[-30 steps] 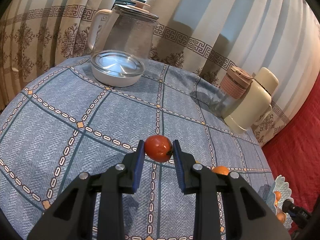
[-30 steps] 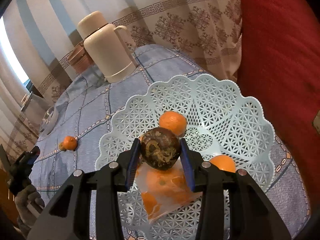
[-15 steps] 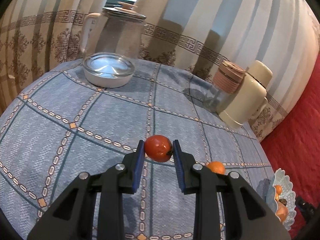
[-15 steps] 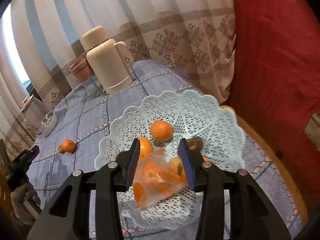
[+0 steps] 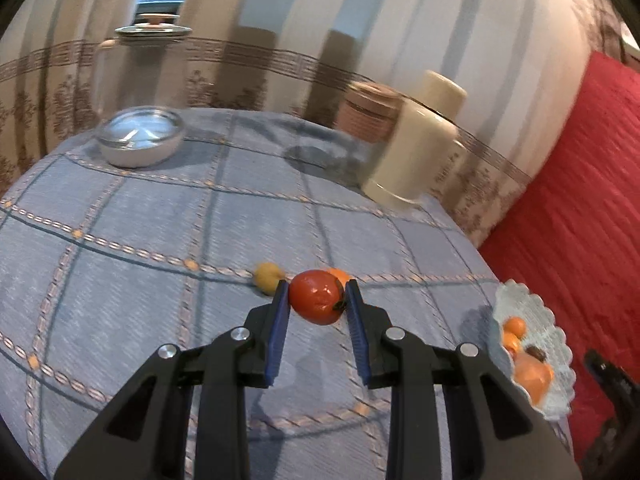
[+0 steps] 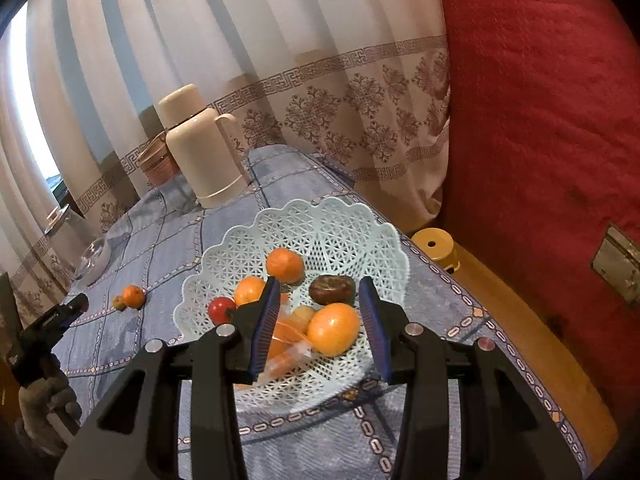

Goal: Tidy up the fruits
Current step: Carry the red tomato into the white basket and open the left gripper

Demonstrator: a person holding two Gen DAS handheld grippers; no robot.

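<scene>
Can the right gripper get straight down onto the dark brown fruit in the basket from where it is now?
Probably yes. The right gripper is open and empty above the basket; the dark brown fruit lies exposed, though oranges crowd close.

My right gripper [image 6: 320,312] no longer holds the dark brown fruit [image 6: 332,289]; a second ago it sat clamped between the pads, now it lies in the pale lattice basket [image 6: 360,220] beside the oranges, and the jaws stand empty, drawn back above the basket's near side. My left gripper [image 5: 318,300] carries the red tomato [image 5: 316,297] closer to the basket, which now shows far more fully at the view's right edge, and a small yellow fruit [image 5: 267,276] comes into sight just left of the tomato
</scene>
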